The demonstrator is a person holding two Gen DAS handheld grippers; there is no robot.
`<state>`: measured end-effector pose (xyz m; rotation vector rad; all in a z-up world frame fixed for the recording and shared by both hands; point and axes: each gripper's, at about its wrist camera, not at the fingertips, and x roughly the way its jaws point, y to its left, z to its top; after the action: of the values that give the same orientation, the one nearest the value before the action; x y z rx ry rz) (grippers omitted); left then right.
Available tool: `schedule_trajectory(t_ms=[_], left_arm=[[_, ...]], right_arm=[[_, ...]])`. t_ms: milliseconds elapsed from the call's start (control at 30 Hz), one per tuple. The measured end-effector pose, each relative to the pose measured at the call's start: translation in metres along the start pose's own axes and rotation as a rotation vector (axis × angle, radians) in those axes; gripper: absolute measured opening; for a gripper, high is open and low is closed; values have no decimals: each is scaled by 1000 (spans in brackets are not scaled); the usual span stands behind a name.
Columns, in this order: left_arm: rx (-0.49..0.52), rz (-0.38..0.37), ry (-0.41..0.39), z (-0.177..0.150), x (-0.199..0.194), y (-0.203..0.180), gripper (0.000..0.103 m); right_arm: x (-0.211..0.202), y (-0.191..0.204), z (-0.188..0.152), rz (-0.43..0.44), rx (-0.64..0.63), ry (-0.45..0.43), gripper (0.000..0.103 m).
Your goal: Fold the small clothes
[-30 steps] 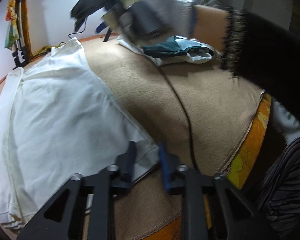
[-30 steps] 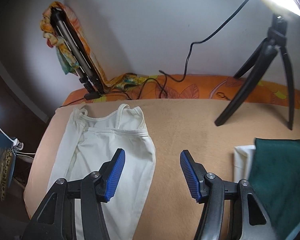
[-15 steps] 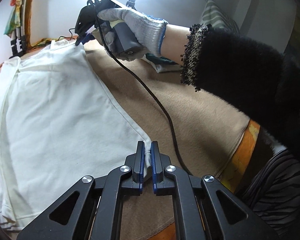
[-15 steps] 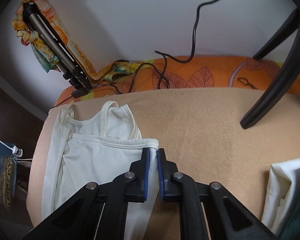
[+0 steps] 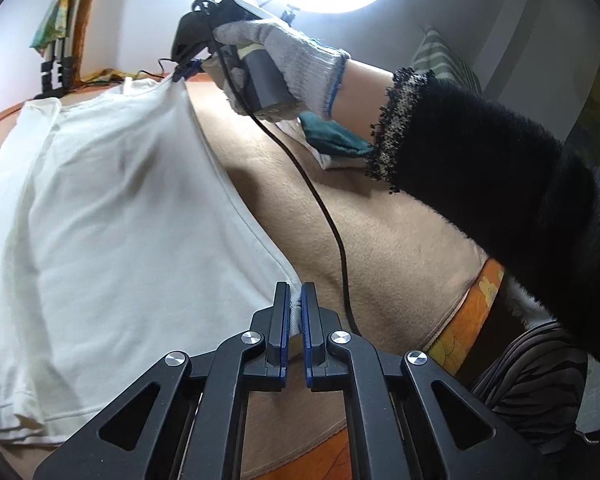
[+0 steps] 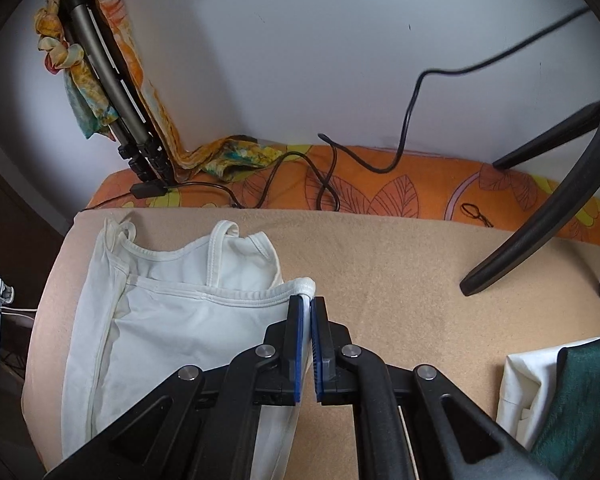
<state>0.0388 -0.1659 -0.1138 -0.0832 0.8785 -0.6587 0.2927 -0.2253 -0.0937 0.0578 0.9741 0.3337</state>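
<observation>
A white vest (image 5: 112, 216) lies flat on the tan blanket (image 5: 380, 240), straps toward 12 o'clock, its side edge lifted. The left gripper (image 5: 295, 312) is clamped on its hem corner; the right gripper (image 6: 307, 312) is clamped on its armhole edge. The folded green cloth (image 6: 580, 396) at 4 o'clock is cut off.

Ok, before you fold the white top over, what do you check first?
1. Left gripper pinching the bottom corner of the white cotton tank top: ok.
2. Right gripper pinching the armhole edge: ok.
3. Same side edge held at both ends: ok.
4. Thin black cable lying off the top, on the tan blanket: ok.
5. Folded green and white pile apart from the top: ok.
6. Far side lying smooth: cannot tell.
</observation>
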Motion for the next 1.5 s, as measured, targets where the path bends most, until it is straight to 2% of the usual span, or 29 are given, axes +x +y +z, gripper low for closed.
schedule_trajectory(t_ms=[300,500,967,1300,1400,1500], left_arm=[[-34,38,-38,-6,-26,21,4],[-66,74,-64,-14,-47,40,4],[-161,159,-80,-34,-75,88,4],[-189,182,-49,-40,-72,98,4],[-188,186,-43,-39,-72,98,4],[-176,201,-42,-36,-75,95,8]], right_arm=[[-21,43,8,-71,-80,-30,1],[-22,86,15,-86,-121,-35,1],[21,179,25,-99,-231,10,1],[51,191,20,-116,-247,55,2],[55,190,18,-118,-247,64,7],[52,188,16,-107,-234,55,31]])
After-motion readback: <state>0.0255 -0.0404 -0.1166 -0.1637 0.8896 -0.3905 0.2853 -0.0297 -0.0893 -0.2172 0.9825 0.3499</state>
